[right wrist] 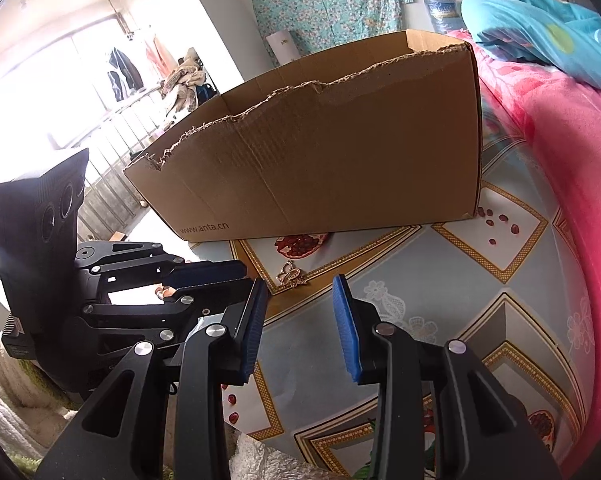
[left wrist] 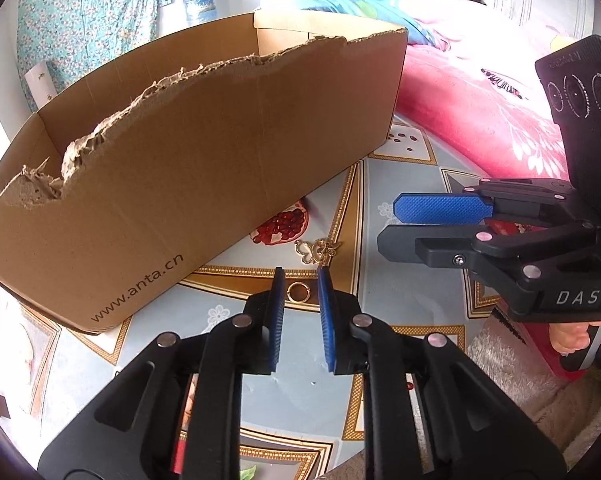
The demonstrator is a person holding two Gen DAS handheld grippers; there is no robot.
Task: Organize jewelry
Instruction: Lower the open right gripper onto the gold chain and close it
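Note:
A gold ring point(left wrist: 298, 292) lies flat on the patterned tablecloth, right between the tips of my open left gripper point(left wrist: 300, 280). A gold butterfly brooch point(left wrist: 315, 251) lies just beyond it; it also shows in the right wrist view point(right wrist: 290, 275), ahead of my open, empty right gripper point(right wrist: 300, 286). The right gripper point(left wrist: 392, 220) hovers to the right of the jewelry in the left wrist view. A torn-edged cardboard box point(left wrist: 172, 168) stands behind the jewelry, its inside hidden.
The tablecloth point(right wrist: 420, 280) has gold borders and pomegranate prints. A red blanket on a bed point(left wrist: 480, 112) runs along the table's right side. The box point(right wrist: 320, 168) fills the table's back. A window and clothes rack are at the far left.

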